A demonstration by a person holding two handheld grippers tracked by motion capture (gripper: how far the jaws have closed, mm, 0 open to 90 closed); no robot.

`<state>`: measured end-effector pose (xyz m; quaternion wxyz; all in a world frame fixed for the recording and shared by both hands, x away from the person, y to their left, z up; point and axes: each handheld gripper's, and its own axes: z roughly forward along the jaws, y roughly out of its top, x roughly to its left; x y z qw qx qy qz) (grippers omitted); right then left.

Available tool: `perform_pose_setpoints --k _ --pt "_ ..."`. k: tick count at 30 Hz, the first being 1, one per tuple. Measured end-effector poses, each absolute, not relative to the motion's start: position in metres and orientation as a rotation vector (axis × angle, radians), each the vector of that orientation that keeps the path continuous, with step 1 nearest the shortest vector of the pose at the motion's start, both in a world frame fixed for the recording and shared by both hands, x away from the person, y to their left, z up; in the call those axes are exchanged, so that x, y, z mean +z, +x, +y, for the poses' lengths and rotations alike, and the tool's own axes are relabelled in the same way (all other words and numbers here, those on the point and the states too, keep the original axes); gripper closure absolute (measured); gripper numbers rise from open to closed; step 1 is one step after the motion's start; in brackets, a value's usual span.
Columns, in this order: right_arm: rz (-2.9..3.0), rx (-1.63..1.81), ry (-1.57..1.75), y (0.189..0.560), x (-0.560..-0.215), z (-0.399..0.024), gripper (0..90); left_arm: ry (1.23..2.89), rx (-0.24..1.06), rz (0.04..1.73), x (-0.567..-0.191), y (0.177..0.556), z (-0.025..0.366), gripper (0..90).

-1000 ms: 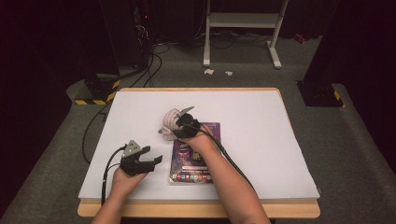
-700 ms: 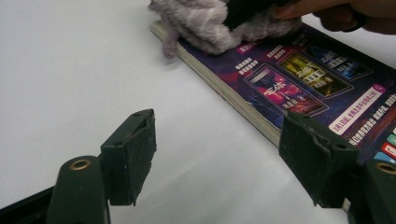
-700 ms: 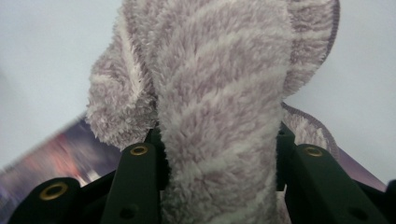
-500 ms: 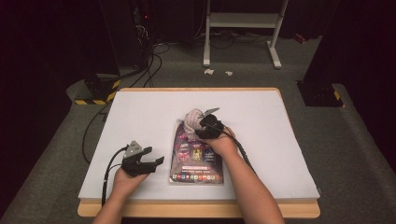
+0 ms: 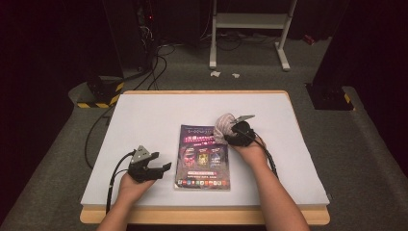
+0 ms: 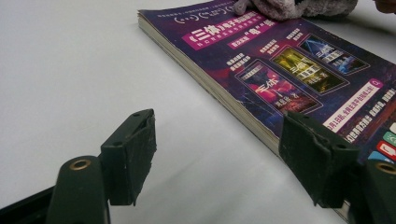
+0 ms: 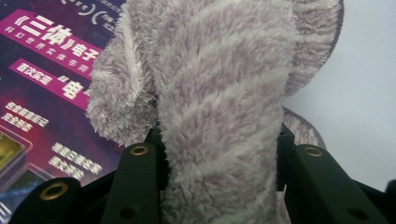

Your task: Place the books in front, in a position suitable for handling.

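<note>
While the right gripper clamps a fluffy striped cloth at the far right corner of the book, the high view suggests a wiping pass over the cover is under way. The book lies flat in the middle of the white table, and the left gripper rests just beside its left edge, touching nothing. To wipe well, I would judge that the cloth should stay pressed flat and travel in straight strokes down toward the near edge, so no strip of cover is missed.

From the left gripper view, the left gripper stands spread wide with nothing between its jaws; the book runs past its right jaw, and the cloth sits on the far corner. Bracing that near edge would likely stop the book sliding under the strokes.

From the right gripper view, the cloth bulges thickly between the pads, firmly squeezed, overhanging the book and the table. Keeping the wad low should let the fabric, not the jaws, meet the glossy cover.
</note>
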<state>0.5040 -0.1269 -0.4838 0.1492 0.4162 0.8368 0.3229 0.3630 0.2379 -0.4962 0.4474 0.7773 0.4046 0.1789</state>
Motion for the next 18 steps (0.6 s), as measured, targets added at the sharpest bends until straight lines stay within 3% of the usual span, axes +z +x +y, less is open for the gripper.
perform_pose_setpoints --k 11,18 --pt "2.367 0.92 1.201 0.495 -0.477 -0.133 59.5 1.911 0.439 0.998 -0.494 0.362 0.237 27.8" --pt "2.279 0.899 1.271 0.48 -0.464 -0.174 58.9 1.913 0.437 0.997 -0.494 0.361 0.235 27.8"
